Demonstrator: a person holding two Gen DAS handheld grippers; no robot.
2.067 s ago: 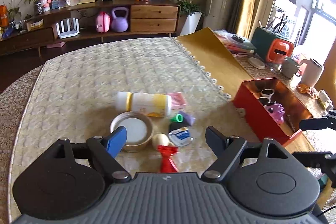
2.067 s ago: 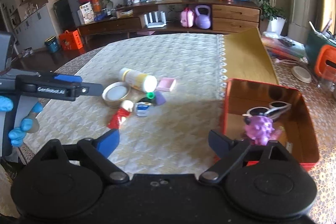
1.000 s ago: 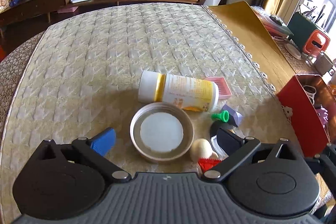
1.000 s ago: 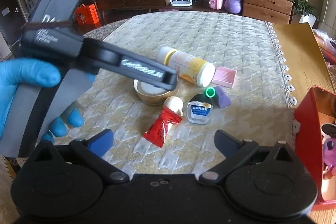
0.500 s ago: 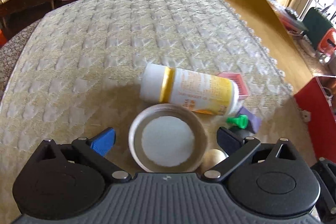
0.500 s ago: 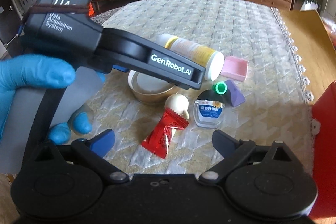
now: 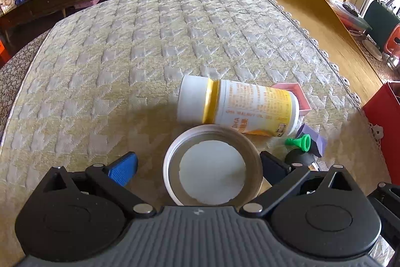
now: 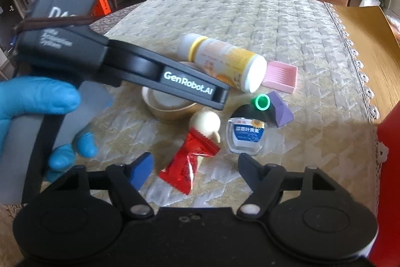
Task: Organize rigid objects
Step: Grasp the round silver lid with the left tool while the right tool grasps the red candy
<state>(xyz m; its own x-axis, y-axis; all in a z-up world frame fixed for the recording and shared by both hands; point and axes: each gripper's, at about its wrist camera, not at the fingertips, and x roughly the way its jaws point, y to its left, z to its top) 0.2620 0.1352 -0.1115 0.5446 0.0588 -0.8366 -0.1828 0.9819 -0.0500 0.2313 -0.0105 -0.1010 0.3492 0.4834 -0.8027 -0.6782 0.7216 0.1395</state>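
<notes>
Between the spread fingers of the left tongs sits a round shallow lid, lying open side up on the quilted desk cover; the blue pad is apart from its rim on one side, and the black finger stands just beside the rim on the other, contact unclear. Just beyond the lid a white and yellow bottle lies on its side, with a pink tray behind its far end. Near the black finger are a green cap, a purple block and a dark round thing, partly hidden.

From the right wrist view, the right tongs are open and empty, held low above a red wrapper with a cream ball at its top. A small clear jar with a blue label lies close by. A blue-gloved hand holds the left tool over the lid. The red box shows at the right edge.
</notes>
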